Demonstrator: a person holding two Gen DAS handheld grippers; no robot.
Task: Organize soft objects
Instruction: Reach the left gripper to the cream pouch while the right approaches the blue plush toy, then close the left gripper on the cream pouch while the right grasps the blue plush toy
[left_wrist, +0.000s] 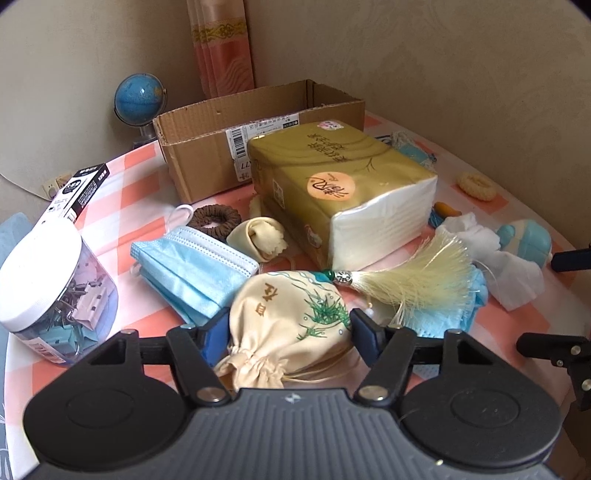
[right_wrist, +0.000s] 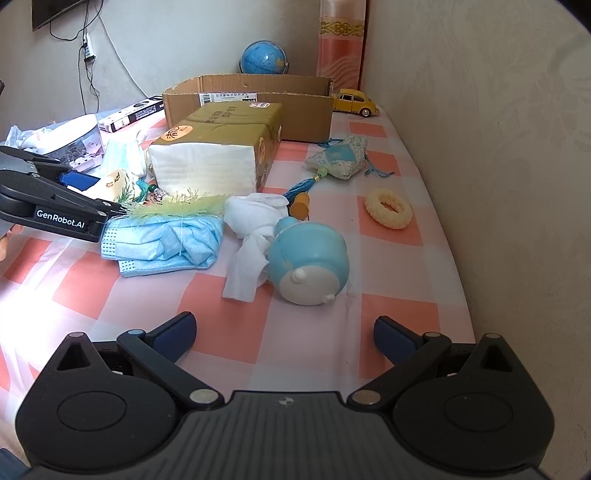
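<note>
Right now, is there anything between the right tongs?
No, the right tongs stand wide open over bare checked tablecloth, short of the blue round toy.

Worktop, pink-and-white checked cloth. Bearing: cardboard box, tissue pack, blue masks, cream pouch, scrunchie, binder-clip jar, globe, toy car.

Soft daylight from the left, both views bright, glare blowing out the jar lid left of the left fingers and the table left of the right fingers, shadows faint, focus decent, fisheye bending walls, corners vignetted black.
</note>
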